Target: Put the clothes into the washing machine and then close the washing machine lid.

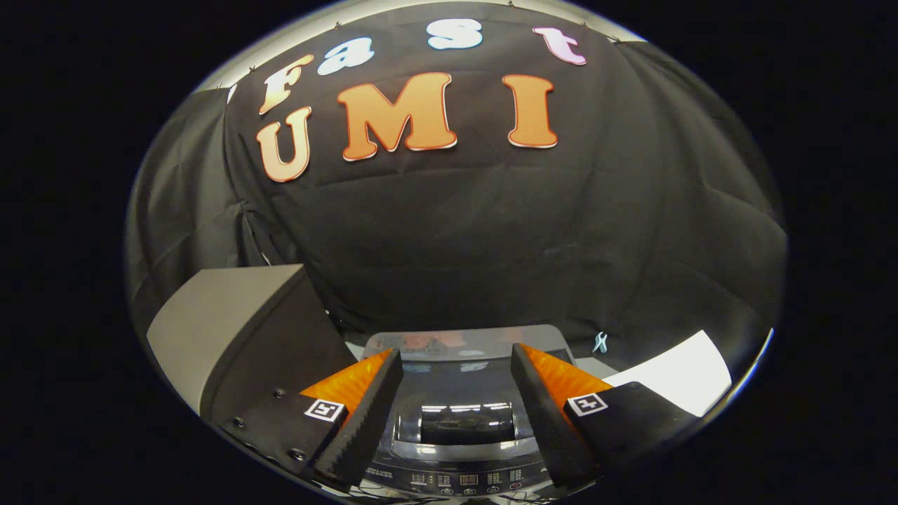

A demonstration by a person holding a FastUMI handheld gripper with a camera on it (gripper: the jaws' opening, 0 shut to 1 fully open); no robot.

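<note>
The dark grey top-loading washing machine (459,393), with its glossy lid (463,382) lying flat and closed over the opening, sits directly below and between the two fingers of the gripper (456,372), so that its top fills the gap between them. The lid has one darker rectangular window panel (466,424) in its middle, which catches streaks of reflected light, and just nearer than it runs the one curved control panel (463,480) with a row of small buttons and displays, too small to make out. The fingers (368,414) stand wide apart with nothing held between them; the toothed inner pads face each other across the lid without touching it, as far as can be told. Each finger carries one small square white marker (324,409) on its upper face, two markers in all. To the left of the machine, just beyond the left finger, stands one grey box-shaped unit (231,330) with a flat, paler top and a darker side. To the right, beyond the right finger, lies one white flat sheet or board (684,375). Near the far right corner of the machine a small pale clip-like object (600,342) shows against the black cloth wall (491,231) that hangs in folds behind everything. No garment is visible on the lid or between the fingers.
</note>
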